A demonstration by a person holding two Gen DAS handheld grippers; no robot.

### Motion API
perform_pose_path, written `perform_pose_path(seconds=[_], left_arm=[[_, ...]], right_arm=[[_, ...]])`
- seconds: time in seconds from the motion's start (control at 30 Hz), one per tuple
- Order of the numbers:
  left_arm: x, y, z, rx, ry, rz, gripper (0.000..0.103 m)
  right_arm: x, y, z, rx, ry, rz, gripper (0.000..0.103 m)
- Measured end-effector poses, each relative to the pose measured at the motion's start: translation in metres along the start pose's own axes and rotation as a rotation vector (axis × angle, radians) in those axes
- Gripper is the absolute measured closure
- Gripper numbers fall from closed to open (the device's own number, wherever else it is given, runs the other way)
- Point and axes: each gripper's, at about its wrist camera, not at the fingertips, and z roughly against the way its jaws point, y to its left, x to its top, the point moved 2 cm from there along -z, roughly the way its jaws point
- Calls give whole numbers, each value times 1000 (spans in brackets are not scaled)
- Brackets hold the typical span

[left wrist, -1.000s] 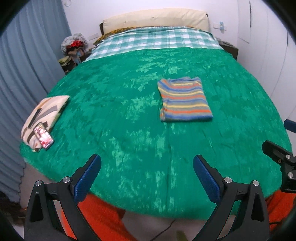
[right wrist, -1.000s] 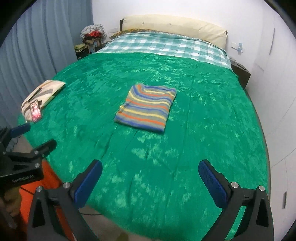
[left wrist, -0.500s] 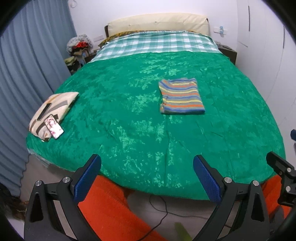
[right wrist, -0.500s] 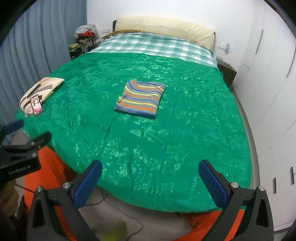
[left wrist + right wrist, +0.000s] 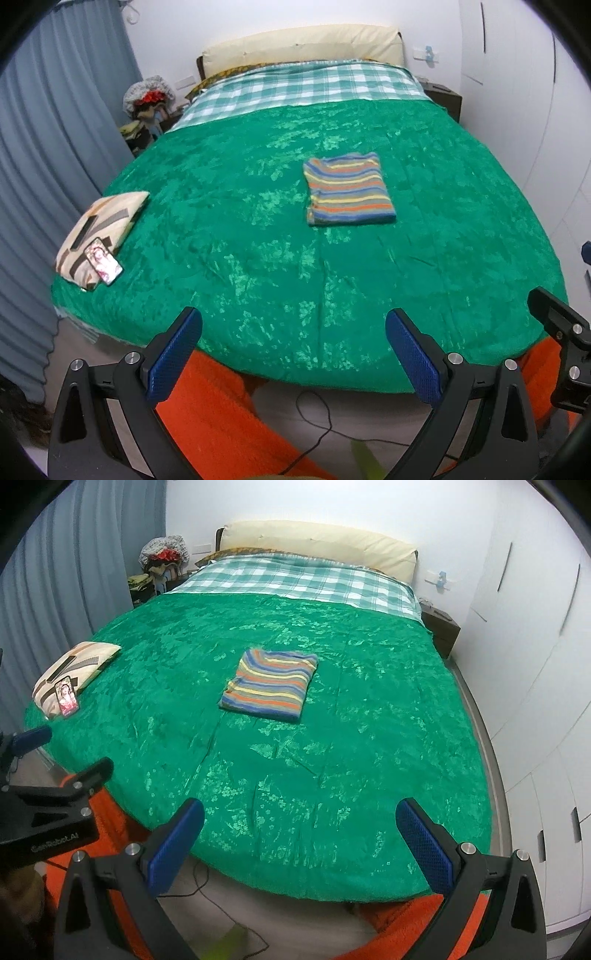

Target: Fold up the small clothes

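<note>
A striped garment (image 5: 349,194) lies folded into a neat rectangle in the middle of the bed's green cover (image 5: 258,258); it also shows in the right wrist view (image 5: 271,685). My left gripper (image 5: 293,354) is open and empty, off the foot of the bed and well back from the garment. My right gripper (image 5: 299,843) is open and empty too, also off the foot of the bed. The left gripper's body (image 5: 48,812) shows at the left edge of the right wrist view.
A patterned cushion (image 5: 99,232) with a phone (image 5: 103,266) on it sits at the bed's left edge. Grey curtains (image 5: 48,147) hang on the left, white wardrobes (image 5: 535,664) stand on the right. An orange rug (image 5: 214,417) and a cable (image 5: 314,410) lie on the floor.
Both grippers have pulled back from the bed, so the garment looks smaller and the floor and rug show. Both stay open and empty.
</note>
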Motion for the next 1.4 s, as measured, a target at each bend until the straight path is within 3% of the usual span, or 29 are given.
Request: perform_pose_path(seconds=[1.4], left_arm=[[7,1,-2,-26,3,-3,2]], right_arm=[[6,3,-3,-7,-9,-12,1]])
